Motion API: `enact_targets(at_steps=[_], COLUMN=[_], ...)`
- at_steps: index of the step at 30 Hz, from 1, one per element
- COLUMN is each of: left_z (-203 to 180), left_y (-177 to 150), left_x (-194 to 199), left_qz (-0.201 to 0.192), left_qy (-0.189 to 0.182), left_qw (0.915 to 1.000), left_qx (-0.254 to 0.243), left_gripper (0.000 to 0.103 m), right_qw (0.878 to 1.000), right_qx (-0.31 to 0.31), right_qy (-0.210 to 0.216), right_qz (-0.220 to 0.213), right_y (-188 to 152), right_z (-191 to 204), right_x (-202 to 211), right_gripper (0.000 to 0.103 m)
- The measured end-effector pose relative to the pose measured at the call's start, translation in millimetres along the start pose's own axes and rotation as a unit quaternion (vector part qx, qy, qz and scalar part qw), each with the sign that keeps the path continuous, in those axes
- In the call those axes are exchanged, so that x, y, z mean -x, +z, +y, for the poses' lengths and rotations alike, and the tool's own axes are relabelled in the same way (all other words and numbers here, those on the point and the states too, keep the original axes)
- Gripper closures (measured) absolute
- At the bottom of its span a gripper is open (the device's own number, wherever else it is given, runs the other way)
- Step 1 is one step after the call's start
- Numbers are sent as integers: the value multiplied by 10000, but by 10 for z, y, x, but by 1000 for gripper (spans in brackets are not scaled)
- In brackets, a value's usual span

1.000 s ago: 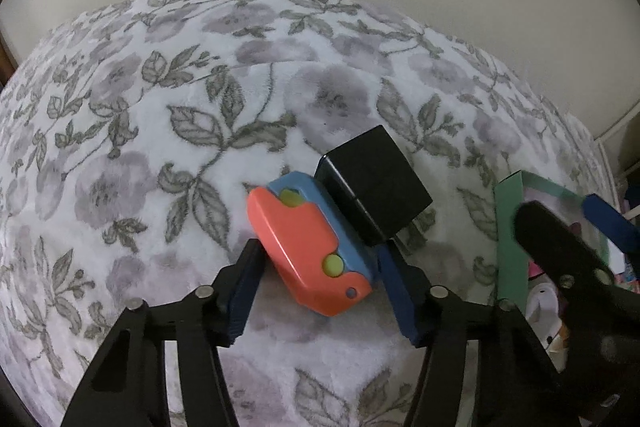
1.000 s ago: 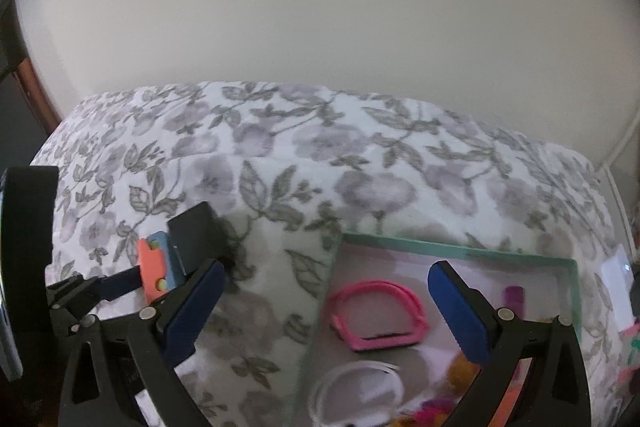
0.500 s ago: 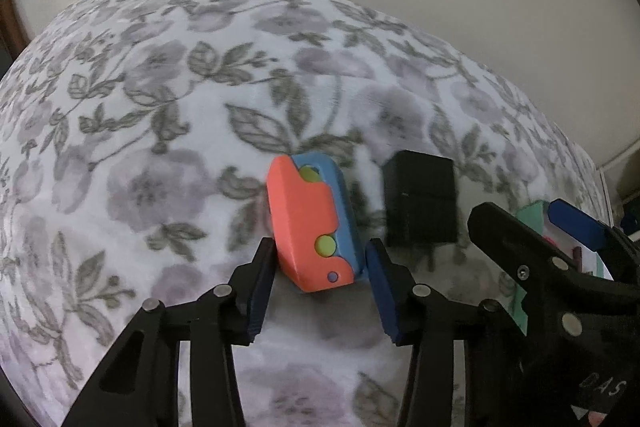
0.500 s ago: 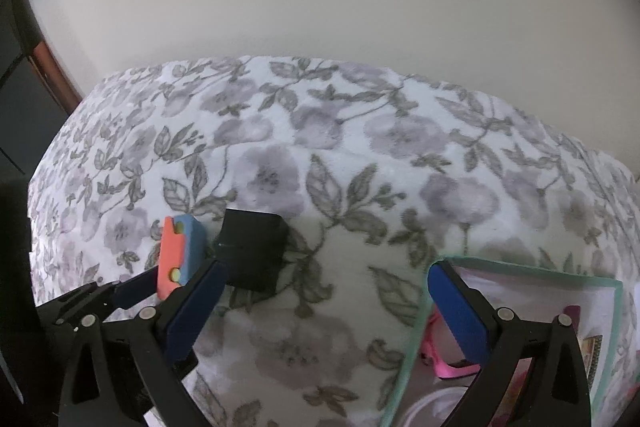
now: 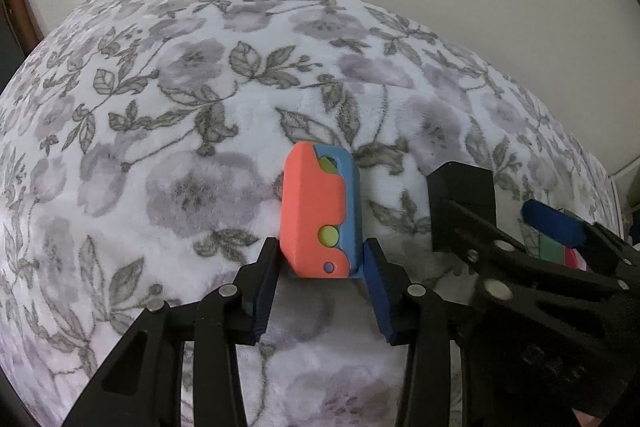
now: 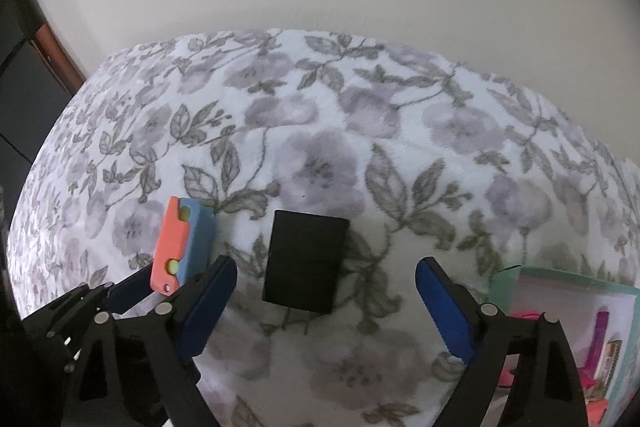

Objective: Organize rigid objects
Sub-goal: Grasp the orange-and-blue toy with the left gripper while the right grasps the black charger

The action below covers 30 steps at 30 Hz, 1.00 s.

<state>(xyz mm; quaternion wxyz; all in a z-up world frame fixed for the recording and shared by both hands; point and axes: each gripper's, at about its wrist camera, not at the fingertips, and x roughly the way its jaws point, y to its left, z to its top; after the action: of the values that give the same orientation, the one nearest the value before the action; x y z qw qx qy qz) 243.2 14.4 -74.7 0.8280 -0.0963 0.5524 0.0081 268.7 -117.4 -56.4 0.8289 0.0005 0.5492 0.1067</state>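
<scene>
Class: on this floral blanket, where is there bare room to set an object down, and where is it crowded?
Free: the wide blanket stretch between the wall and both blocks, and the patch left of the orange-and-blue toy. Crowded: the near edge, where the left tongs are closing on the toy, the right tongs are closing around the black block, and the green-rimmed tray is full.

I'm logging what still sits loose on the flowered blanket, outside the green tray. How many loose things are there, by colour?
Orange and blue toy: 1
Black box: 1
Total: 2
</scene>
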Motion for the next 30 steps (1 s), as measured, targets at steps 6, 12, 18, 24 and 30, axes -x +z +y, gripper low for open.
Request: enact_targets(at_steps=[6,12,18,24,30], left_z=[23,-19,-31,-31,48], left_y=[0,-5,-7,-10,-7], left_x=[-3,-21,-30,-26,53], left_qz=[0,-22,-30,-10,-25], left_qy=[-14,77,120,109,-88], left_qw=[10000,9998,9995,9993,9998], left_qx=[-29,-154,-286,-345,-154], left_gripper=[59,59,59,60,60], right_qw=[9997,9992,9991,9985,9988], right_qx=[-68,-55,-125,-315,-207], right_qy=[-128,-232,-180,-162,-265], right_qz=[184,325,358,407,346], right_y=[41,51,19,-29,-131], right_z=[28,89,56,-75,-112], right_x=[-138,-201,-173,-126,12], right_gripper=[31,55,59,60,60])
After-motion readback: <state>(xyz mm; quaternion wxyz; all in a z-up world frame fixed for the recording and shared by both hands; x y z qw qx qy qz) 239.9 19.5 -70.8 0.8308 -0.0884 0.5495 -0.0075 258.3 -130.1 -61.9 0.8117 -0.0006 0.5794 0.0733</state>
